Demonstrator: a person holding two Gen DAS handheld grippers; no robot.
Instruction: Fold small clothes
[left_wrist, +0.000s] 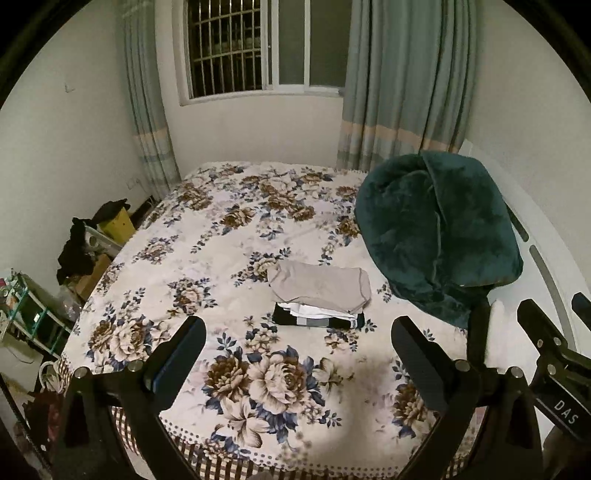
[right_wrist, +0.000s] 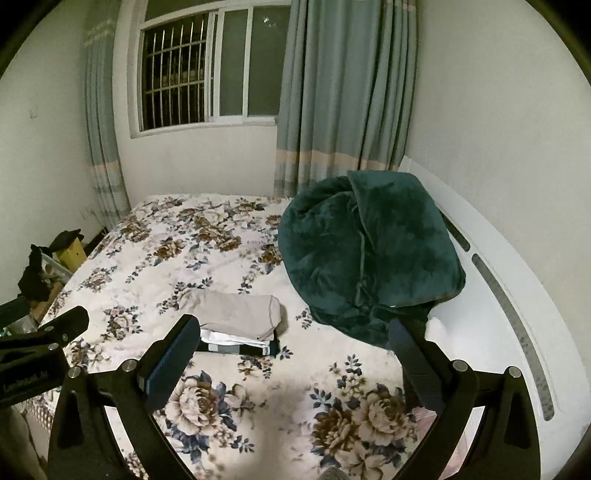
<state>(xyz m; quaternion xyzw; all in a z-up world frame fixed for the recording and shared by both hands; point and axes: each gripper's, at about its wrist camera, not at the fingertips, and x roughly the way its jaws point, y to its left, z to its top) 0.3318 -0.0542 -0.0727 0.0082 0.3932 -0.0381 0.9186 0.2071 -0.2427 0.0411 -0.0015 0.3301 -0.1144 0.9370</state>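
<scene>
A small stack of folded clothes lies on the flowered bed (left_wrist: 207, 258): a beige folded garment (left_wrist: 321, 288) on top, white and black pieces (left_wrist: 317, 319) under it. The stack also shows in the right wrist view, beige garment (right_wrist: 240, 314) above the black piece (right_wrist: 236, 349). My left gripper (left_wrist: 298, 334) is open and empty, held above the bed's near part, short of the stack. My right gripper (right_wrist: 293, 338) is open and empty, to the right of the left one; its fingers (left_wrist: 543, 332) show at the right of the left wrist view.
A bunched dark green plush blanket (left_wrist: 439, 229) sits at the bed's right by the white headboard (right_wrist: 509, 295). Clutter and a rack (left_wrist: 33, 306) stand on the floor left of the bed. A window and curtains (left_wrist: 402, 81) lie beyond.
</scene>
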